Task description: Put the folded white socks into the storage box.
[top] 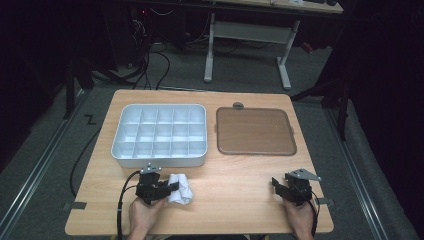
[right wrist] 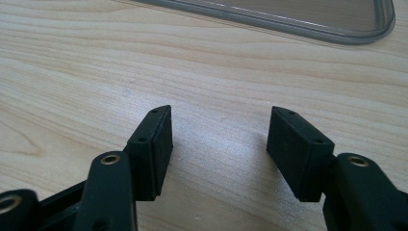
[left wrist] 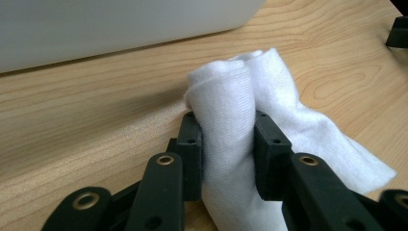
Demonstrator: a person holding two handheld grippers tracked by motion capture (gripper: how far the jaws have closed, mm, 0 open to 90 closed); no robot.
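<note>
A rolled white cloth [top: 182,190] lies on the wooden table near its front edge, just in front of the white compartment tray [top: 160,161]. My left gripper [top: 172,186] is shut on it: in the left gripper view the two black pads [left wrist: 192,154] press into the sides of the cloth [left wrist: 231,96], which bulges above them and spreads out to the right. My right gripper [top: 276,184] rests low over the table at the front right. Its jaws [right wrist: 219,139] stand wide open over bare wood, with nothing between them.
The white tray has several empty compartments and sits at the back left; its wall [left wrist: 120,24] rises close behind the cloth. A flat brown tray [top: 255,131] lies at the back right, its rim [right wrist: 308,24] ahead of my right gripper. Bare wood lies between the two hands.
</note>
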